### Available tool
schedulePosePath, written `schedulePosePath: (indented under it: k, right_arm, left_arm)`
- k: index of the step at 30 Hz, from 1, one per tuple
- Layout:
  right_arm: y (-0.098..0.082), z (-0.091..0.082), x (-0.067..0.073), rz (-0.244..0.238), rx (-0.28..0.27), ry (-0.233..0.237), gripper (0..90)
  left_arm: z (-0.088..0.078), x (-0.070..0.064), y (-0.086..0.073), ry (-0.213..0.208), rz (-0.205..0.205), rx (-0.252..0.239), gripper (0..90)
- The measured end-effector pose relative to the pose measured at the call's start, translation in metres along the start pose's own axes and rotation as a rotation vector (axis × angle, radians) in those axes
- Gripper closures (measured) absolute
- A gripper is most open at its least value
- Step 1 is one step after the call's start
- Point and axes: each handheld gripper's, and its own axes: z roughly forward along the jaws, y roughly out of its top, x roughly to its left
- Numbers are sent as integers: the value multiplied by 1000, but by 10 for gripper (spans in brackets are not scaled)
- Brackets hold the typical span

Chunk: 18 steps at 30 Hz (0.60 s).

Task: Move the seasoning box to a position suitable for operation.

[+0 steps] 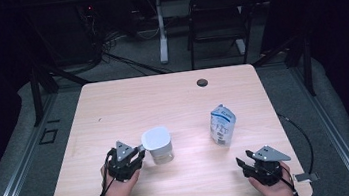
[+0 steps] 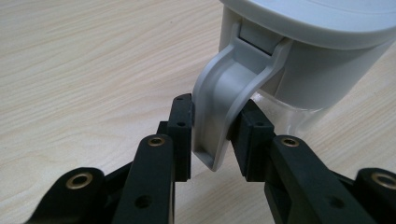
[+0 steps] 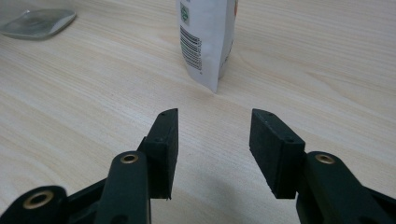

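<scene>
hands enter at the bottom of the high view; left gripper [image 1: 141,155], lower left of centre, has its jaws pinching the grey handle [image 2: 224,107] of the lidded jug [image 1: 158,144] on the table [image 1: 172,98]; right gripper [image 1: 243,162], lower right, is spread with nothing between; farther up stands a white pouch [image 1: 222,125], apart from it.

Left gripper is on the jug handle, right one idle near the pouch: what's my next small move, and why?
Probably advance the right gripper to the pouch: its jaws are open, nothing between them, pouch standing ahead. The left gripper already clamps the jug's handle.
</scene>
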Motion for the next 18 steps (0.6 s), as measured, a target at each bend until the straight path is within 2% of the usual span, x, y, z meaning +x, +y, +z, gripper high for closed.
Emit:
schedulePosePath:
  k: [18]
  right_arm:
    - [0, 1, 2, -3, 0, 0, 528]
  left_arm:
    - [-16, -3, -12, -34, 43, 0, 713]
